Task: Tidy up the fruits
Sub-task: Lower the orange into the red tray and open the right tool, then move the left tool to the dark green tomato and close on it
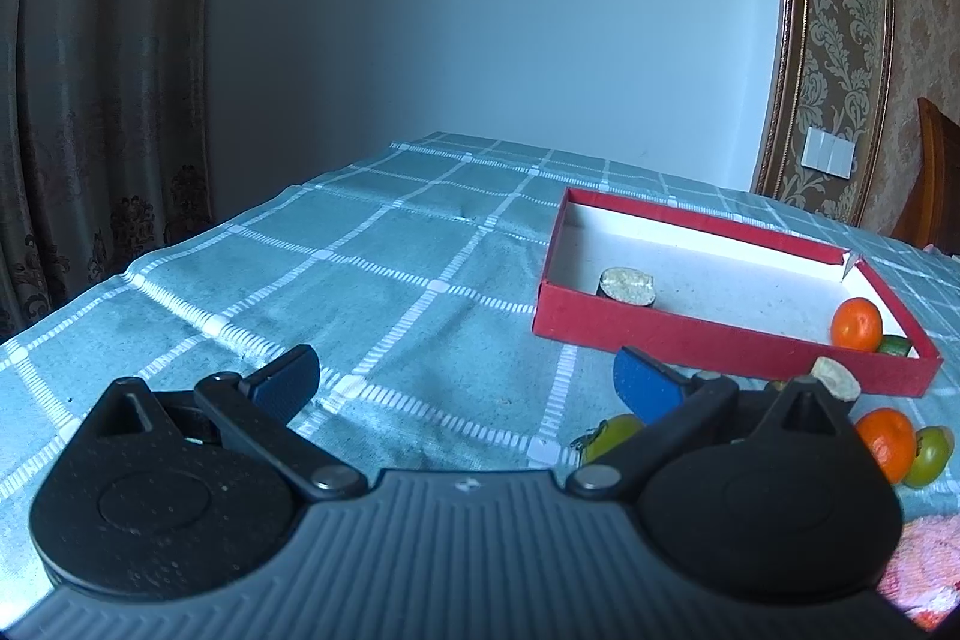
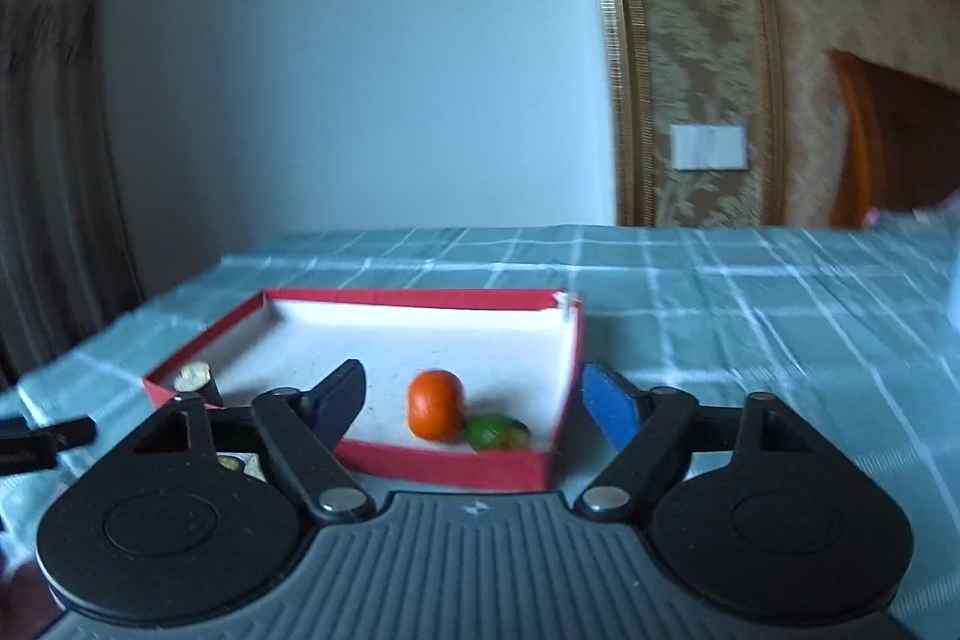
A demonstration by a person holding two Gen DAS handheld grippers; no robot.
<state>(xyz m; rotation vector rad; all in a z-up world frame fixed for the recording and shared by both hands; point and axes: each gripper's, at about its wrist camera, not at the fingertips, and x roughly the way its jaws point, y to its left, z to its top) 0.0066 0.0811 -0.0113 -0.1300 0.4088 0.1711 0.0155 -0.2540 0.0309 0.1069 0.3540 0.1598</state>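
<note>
A shallow red box with a white inside sits on the checked tablecloth. In it lie an orange fruit, a green fruit and a dark-skinned halved fruit. On the cloth in front of the box lie another orange fruit, a green-yellow fruit, a yellow-green fruit and a pale cut piece. My left gripper is open and empty, left of the loose fruits. My right gripper is open and empty, just in front of the box, facing the orange fruit and green fruit.
The blue-green checked cloth covers the table. A curtain hangs at the left, a white wall behind. A wooden chair stands at the far right. A pink cloth lies at the near right edge.
</note>
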